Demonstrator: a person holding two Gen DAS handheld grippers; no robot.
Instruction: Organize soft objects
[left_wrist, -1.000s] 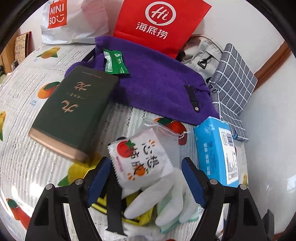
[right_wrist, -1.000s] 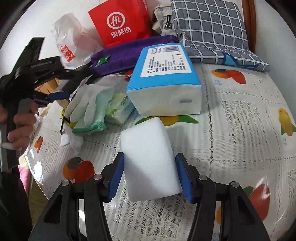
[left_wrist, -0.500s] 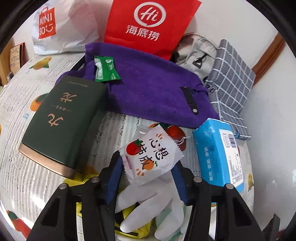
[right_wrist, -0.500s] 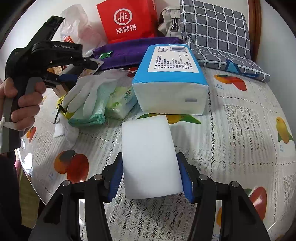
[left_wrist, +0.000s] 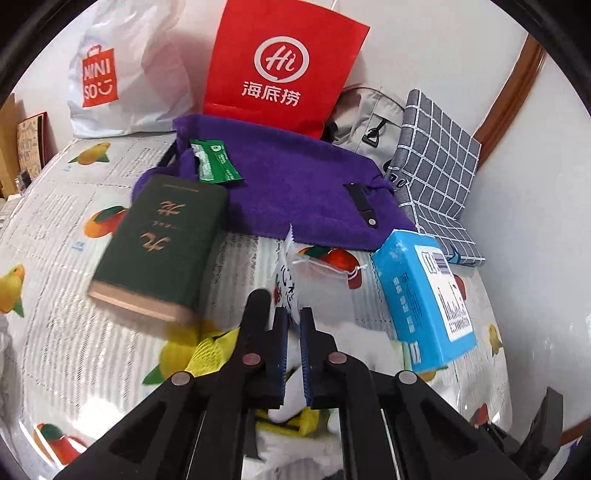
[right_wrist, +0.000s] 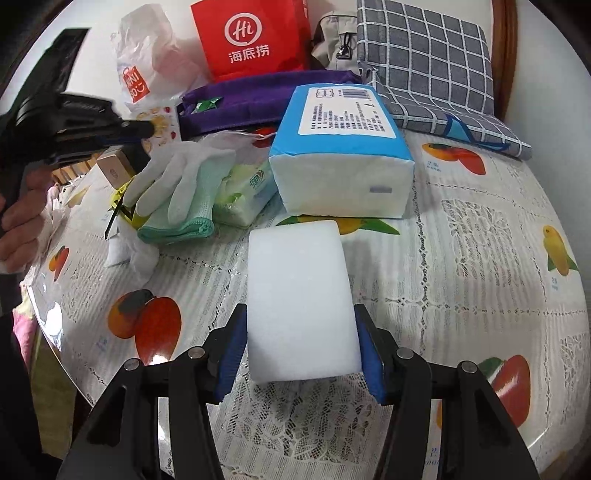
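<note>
Both grippers are gripping something at this moment. On the left gripper (left_wrist: 291, 325) the jaws have just been closing, and they now pinch a small white snack packet (left_wrist: 289, 280) with fruit pictures and dark characters; the packet stands on its edge between the blue pads and rises above them. In the right wrist view this gripper (right_wrist: 147, 129) is seen from the side, with the packet (right_wrist: 162, 123) at its tip, above the table, and a person's hand (right_wrist: 22, 221) around its handle.

On the right gripper (right_wrist: 301, 354) the jaws stand about half apart, and the blue pads press on both sides of a white sponge block (right_wrist: 299, 295), which lies flat on the fruit-patterned tablecloth (right_wrist: 480, 258).

Behind the sponge there is a blue tissue pack (right_wrist: 340, 147). Left of this pack lies a small green-and-white tissue packet (right_wrist: 243, 192), and white gloves with green cuffs (right_wrist: 177, 192) rest partly on it. In the left wrist view, a dark green box with gold characters (left_wrist: 162, 243) lies left of the gripper, and its far end reaches onto a purple cloth bag (left_wrist: 295, 184). A small green sachet (left_wrist: 214, 160) lies on this bag. At the back, against the wall, stand a red paper bag (left_wrist: 280, 66), a white plastic shopping bag (left_wrist: 122, 66) and a grey checked cushion (left_wrist: 436, 162).
</note>
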